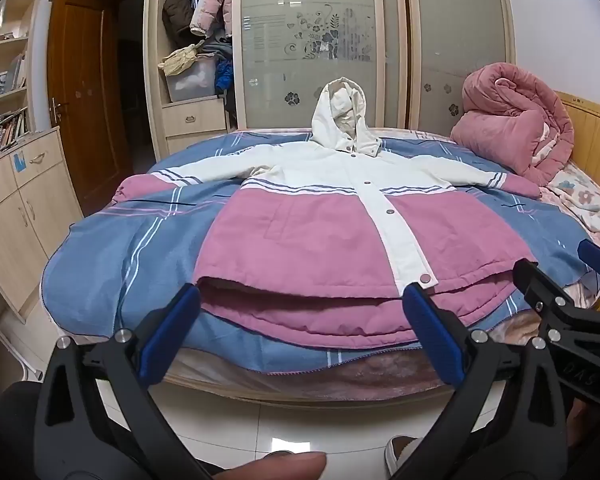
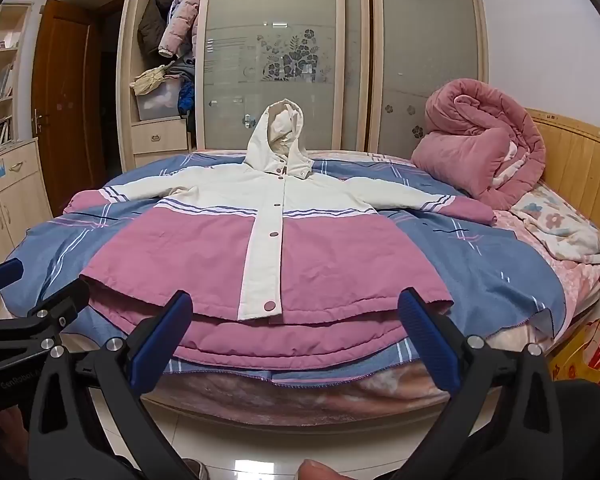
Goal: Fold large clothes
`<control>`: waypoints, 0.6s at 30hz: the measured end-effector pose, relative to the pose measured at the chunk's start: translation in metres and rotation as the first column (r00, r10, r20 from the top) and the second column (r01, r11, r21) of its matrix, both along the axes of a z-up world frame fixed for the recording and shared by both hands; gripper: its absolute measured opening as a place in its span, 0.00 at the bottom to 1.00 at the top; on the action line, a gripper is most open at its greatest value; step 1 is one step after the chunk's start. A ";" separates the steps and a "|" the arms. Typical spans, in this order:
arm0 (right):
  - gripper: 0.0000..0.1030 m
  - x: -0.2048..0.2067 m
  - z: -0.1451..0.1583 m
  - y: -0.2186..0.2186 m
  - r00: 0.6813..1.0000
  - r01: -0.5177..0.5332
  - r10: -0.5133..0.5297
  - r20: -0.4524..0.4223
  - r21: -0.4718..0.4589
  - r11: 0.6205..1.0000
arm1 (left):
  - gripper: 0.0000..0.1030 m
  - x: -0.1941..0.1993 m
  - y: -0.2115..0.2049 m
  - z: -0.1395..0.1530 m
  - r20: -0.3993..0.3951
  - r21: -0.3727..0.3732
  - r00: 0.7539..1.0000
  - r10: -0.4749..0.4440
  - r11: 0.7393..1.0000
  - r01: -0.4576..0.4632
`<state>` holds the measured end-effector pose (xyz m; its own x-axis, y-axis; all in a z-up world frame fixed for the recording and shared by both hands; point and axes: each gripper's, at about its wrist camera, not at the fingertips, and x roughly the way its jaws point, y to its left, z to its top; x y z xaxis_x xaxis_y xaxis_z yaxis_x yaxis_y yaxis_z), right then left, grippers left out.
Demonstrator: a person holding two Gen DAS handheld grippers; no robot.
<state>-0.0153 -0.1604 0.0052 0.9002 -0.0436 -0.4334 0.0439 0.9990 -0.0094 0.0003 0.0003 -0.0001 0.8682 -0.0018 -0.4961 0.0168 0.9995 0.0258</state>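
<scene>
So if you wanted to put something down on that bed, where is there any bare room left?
Bare blue sheet shows on either side of the jacket, below each spread sleeve, down to the bed's near edge. The middle is taken by the jacket. The headboard end is crowded with the rolled pink quilt and a floral blanket.

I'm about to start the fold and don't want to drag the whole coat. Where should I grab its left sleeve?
Take the sleeve at its pink cuff, coming from outside. It lies flat, spread away from the jacket, so the cuff is free. Both grippers are open.
</scene>
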 end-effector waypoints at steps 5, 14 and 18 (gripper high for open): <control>0.99 0.000 0.001 -0.001 1.000 -0.002 0.002 -0.001 -0.002 1.000 | 0.98 0.001 0.002 0.000 -0.006 -0.003 1.000 0.001 1.000 -0.001; 0.99 0.001 -0.001 0.001 1.000 -0.002 0.001 -0.003 -0.004 1.000 | 0.98 -0.002 0.000 0.001 -0.003 0.005 1.000 0.001 1.000 -0.001; 0.99 0.001 -0.002 0.001 1.000 -0.003 0.003 -0.007 -0.001 1.000 | 0.98 0.002 0.000 -0.004 -0.007 0.008 1.000 0.001 1.000 -0.001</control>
<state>-0.0139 -0.1592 0.0029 0.8972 -0.0417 -0.4397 0.0410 0.9991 -0.0110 0.0025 0.0000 -0.0037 0.8650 0.0028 -0.5018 0.0162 0.9993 0.0336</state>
